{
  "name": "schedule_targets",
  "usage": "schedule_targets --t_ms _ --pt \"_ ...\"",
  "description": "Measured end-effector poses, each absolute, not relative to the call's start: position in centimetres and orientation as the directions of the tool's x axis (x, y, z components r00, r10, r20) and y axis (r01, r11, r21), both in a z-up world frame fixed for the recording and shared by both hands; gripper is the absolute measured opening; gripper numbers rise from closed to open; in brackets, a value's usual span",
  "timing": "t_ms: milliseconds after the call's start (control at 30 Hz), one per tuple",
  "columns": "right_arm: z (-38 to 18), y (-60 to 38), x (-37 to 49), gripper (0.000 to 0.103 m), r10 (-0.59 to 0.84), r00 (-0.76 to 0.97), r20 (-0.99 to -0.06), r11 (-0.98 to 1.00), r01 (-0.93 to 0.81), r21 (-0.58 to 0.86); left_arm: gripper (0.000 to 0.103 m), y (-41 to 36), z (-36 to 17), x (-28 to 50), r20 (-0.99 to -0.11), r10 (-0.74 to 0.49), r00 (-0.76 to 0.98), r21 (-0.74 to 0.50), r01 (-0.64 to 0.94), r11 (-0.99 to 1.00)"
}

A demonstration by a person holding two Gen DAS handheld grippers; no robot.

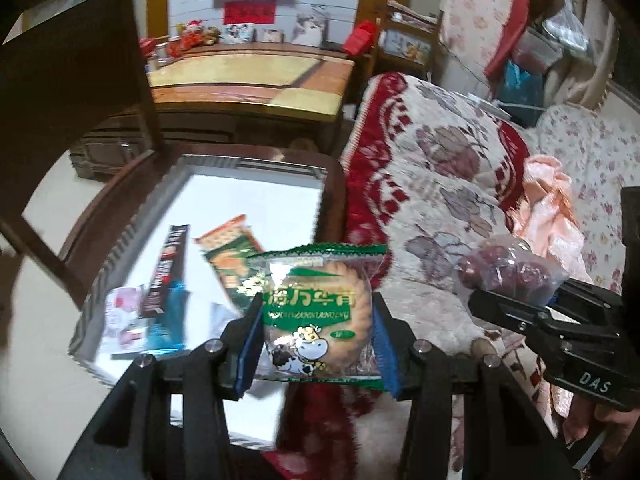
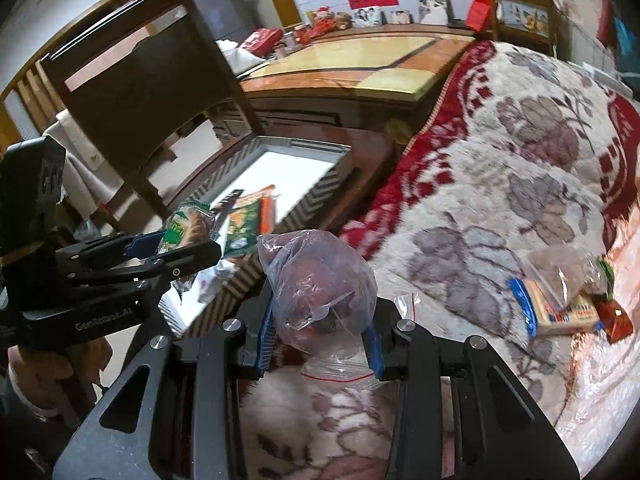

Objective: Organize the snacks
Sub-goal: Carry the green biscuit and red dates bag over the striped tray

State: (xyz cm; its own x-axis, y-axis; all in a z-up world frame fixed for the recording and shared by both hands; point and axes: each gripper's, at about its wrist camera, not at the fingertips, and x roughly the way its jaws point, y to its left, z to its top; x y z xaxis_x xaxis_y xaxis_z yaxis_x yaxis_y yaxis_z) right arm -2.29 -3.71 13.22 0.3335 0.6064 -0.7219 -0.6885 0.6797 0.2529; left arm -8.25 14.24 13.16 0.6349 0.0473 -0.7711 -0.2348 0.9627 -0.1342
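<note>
You carried two items. Your left gripper (image 1: 316,332), angled downward, had its fingers (image 1: 249,344) clamped on one green biscuit packet (image 1: 316,316) above the tray's near corner. Your right gripper (image 2: 320,328), likewise tilted, pinched one clear bag of red dates (image 2: 320,280) over the floral blanket (image 2: 500,184). The patterned tray (image 1: 120,248) held about four packets; three more (image 2: 568,304) lay on the blanket.
</note>
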Motion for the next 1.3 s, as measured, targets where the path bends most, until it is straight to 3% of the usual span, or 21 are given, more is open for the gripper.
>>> schedule_targets --t_ms 1300 --pt "12.2 7.5 -3.9 0.035 0.605 0.223 -0.765 0.563 -0.798 0.213 0.052 23.3 9.9 -10.7 -0.795 0.166 0.584 -0.138 -0.440 0.887"
